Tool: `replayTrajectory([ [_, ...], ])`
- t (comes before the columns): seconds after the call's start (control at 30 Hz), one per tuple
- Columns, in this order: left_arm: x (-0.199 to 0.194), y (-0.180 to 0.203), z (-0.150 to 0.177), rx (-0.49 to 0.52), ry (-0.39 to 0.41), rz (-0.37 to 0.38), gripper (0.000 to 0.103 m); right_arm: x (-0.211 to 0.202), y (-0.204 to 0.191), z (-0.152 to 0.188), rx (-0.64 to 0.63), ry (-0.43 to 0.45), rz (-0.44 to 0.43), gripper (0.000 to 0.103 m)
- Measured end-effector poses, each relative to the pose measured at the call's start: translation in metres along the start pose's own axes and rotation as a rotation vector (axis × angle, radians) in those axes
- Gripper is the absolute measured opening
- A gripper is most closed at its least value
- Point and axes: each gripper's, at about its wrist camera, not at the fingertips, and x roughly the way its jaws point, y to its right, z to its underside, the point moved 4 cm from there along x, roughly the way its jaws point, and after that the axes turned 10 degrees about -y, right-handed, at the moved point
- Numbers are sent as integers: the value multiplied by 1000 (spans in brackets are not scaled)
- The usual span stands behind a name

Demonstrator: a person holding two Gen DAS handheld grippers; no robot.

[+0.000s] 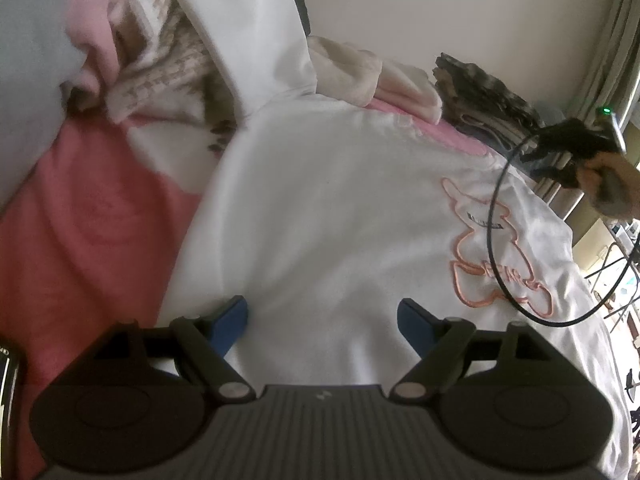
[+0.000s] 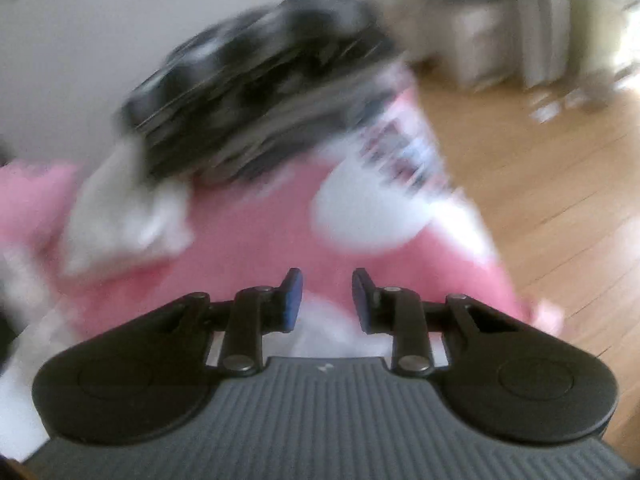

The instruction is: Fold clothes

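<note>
In the left wrist view, a heap of clothes (image 1: 160, 48) is seen at 11 o'clock, one white piece hanging down over it. The white sweatshirt (image 1: 340, 208) with an orange outline print (image 1: 496, 248) is spread across the pink bed cover (image 1: 88, 216), filling the middle. The left claw (image 1: 322, 320) is held wide apart over its lower part, nothing gripped. At 3 o'clock a black cable (image 1: 494, 216) is looped over the print; it could be caught in a fold or dragged across the cloth.

In the right wrist view everything is smeared by motion. The right claw (image 2: 327, 300) is parted, empty, over the bed cover with a bit of white cloth below it. A dark folded stack (image 2: 256, 96) sits at 12 o'clock near the bed edge and could be knocked to the floor (image 2: 540, 168) by a fast sweep.
</note>
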Motion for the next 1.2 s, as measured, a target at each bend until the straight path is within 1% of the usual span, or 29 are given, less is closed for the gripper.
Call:
replayTrajectory([
  [0.07, 0, 1, 1, 5, 0, -4, 83, -9, -10, 26, -92, -87, -25, 27],
  [0.13, 0, 0, 0, 5, -1, -5, 83, -15, -15, 53, -156, -147, -35, 27],
  [0.23, 0, 0, 0, 2, -2, -8, 83, -18, -12, 97, -179, -220, -63, 26],
  [0.27, 0, 0, 0, 2, -1, -9, 83, -18, -8, 109, -179, -238, -56, 27],
  [0.33, 1, 1, 1, 7, 4, -10, 83, -21, 11, 123, -160, -251, -11, 26],
  [0.4, 0, 1, 2, 16, 8, -8, 83, -33, 34, 131, -122, -230, 25, 26],
  [0.47, -1, 1, 3, 25, 7, -2, 84, -54, 66, 137, -50, -197, 91, 26],
  [0.53, -2, 0, 2, 31, 2, 7, 84, -75, 100, 146, 20, -185, 195, 27],
  [0.57, -4, -1, 1, 27, -4, 14, 84, -90, 115, 156, 32, -180, 237, 27],
  [0.63, -8, -3, -1, 13, -14, 29, 84, -118, 134, 176, 33, -159, 260, 28],
  [0.67, -9, -4, 0, 8, -19, 36, 84, -133, 141, 189, 31, -147, 259, 29],
  [0.7, -12, -1, 1, 17, -26, 41, 84, -145, 147, 202, 31, -139, 256, 34],
  [0.73, -14, 2, 4, 31, -33, 44, 84, -154, 152, 216, 31, -133, 249, 44],
  [0.8, -18, 9, 8, 61, -48, 52, 84, -166, 158, 241, 30, -121, 229, 51],
  [0.9, -25, 20, 15, 105, -70, 64, 83, -167, 160, 264, 44, -133, 181, 53],
  [0.97, -30, 27, 19, 135, -85, 71, 84, -161, 160, 270, 88, -132, 140, 54],
  [1.03, -34, 34, 23, 164, -100, 79, 84, -158, 162, 273, 137, -110, 82, 57],
  [1.1, -39, 41, 28, 194, -115, 86, 84, -156, 163, 275, 168, -85, 43, 58],
  [1.2, -43, 47, 39, 241, -145, 81, 84, -155, 149, 274, 95, -50, 17, 58],
])
